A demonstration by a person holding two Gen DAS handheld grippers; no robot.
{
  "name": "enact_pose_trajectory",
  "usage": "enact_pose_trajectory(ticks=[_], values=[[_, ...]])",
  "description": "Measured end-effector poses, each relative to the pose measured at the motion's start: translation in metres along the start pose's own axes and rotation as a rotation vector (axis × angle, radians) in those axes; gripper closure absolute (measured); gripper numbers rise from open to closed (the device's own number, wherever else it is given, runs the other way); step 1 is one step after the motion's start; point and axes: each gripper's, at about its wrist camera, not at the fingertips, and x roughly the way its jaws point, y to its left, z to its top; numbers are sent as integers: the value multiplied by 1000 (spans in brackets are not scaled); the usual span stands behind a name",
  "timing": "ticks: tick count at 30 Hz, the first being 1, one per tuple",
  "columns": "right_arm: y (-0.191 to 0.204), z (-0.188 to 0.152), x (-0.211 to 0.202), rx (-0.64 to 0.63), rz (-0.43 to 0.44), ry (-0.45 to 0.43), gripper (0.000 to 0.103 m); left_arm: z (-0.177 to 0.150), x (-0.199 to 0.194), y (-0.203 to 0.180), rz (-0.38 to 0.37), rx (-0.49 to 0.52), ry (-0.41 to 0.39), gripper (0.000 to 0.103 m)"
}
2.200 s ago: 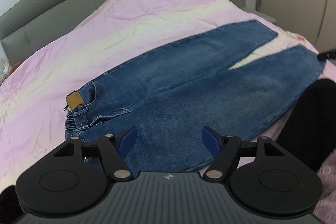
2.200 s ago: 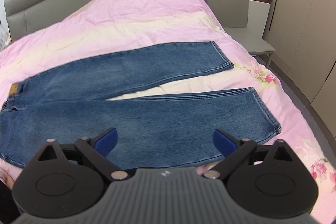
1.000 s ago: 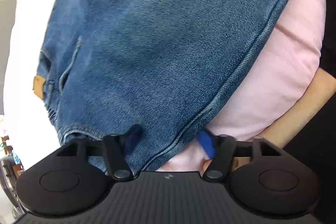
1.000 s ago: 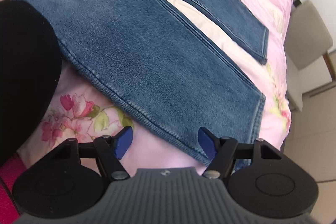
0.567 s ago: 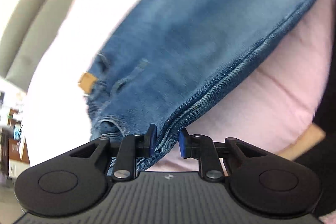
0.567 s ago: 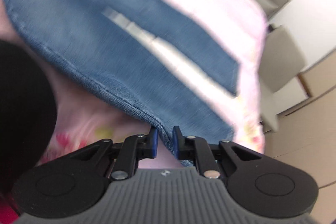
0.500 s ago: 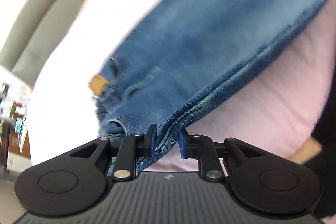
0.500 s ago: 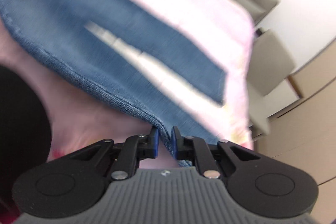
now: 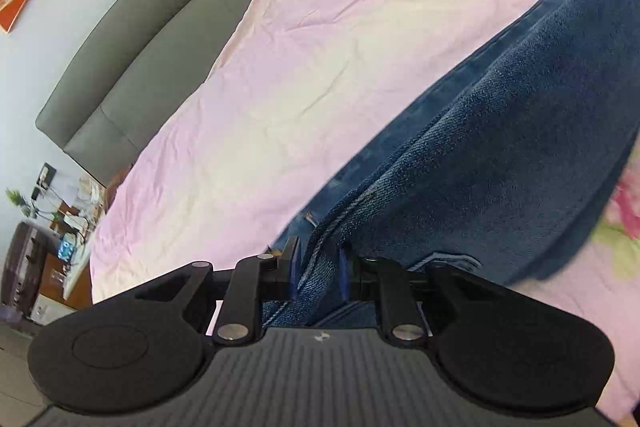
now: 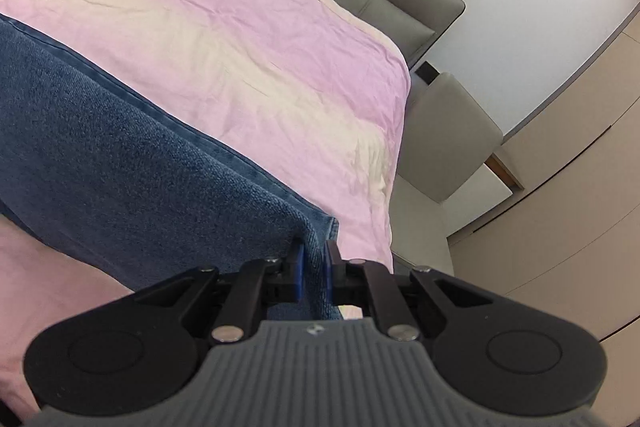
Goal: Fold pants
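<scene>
Blue jeans [image 9: 500, 147] lie on a pink bed. My left gripper [image 9: 318, 273] is shut on the jeans' near side seam at the waist end and holds that edge raised off the bedspread. My right gripper [image 10: 313, 273] is shut on the near edge of the jeans [image 10: 120, 155] at the leg hem end, also lifted. The near leg rises as a flap in front of both cameras and hides the far leg. The waistband patch is hidden.
The pink and cream bedspread [image 9: 300, 67] stretches beyond the jeans to a grey headboard [image 9: 140, 27]. A nightstand with clutter [image 9: 52, 227] stands at the left. A beige chair [image 10: 452, 147] and wooden wardrobe doors [image 10: 560, 227] stand to the right of the bed.
Both grippers came down to the jeans' near edge, shut on it, and have lifted it up and toward the far side of the bed; the near leg now stands up as a flap.
</scene>
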Motion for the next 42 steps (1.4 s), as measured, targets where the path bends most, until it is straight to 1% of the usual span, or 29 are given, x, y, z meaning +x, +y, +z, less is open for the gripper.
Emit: enact_pose_trajectory(ticks=[4, 7, 9, 12, 17, 19, 22, 24, 27, 30, 33, 35, 37, 39, 40, 41, 42], values=[[5, 22, 59, -5, -5, 43, 100, 22, 40, -1, 18, 10, 34, 82], [10, 40, 96, -28, -8, 46, 100, 25, 69, -4, 19, 20, 74, 82], [16, 56, 119, -38, 1, 56, 100, 28, 89, -3, 0, -13, 113, 81], [29, 77, 162, -81, 15, 88, 100, 29, 116, 2, -50, -75, 165, 81], [58, 97, 231, -147, 51, 183, 100, 27, 171, 1, -98, -69, 232, 81], [69, 99, 255, -179, 52, 229, 100, 21, 181, 1, -114, -80, 245, 81], [78, 95, 281, -202, 63, 282, 100, 8, 182, 4, -136, -76, 227, 81], [82, 91, 290, -219, 68, 307, 101, 5, 178, 16, -142, -84, 201, 81], [83, 91, 293, -267, 49, 336, 101, 4, 149, 41, -168, -161, 156, 81], [71, 98, 290, -262, 49, 348, 102, 11, 134, 63, -192, -172, 134, 81], [63, 99, 291, -234, 45, 365, 102, 16, 146, 67, -180, -165, 148, 81], [60, 101, 301, -193, 48, 374, 102, 23, 165, 54, -174, -156, 199, 81], [65, 98, 307, -204, 57, 370, 102, 21, 177, 44, -169, -140, 233, 81], [67, 95, 309, -226, 51, 348, 101, 20, 176, 35, -157, -133, 231, 77], [66, 93, 304, -207, 51, 335, 96, 18, 172, 34, -141, -124, 223, 72], [62, 93, 301, -185, 50, 326, 85, 19, 169, 30, -131, -109, 216, 68], [57, 94, 297, -156, 43, 321, 76, 20, 164, 28, -110, -100, 214, 60]])
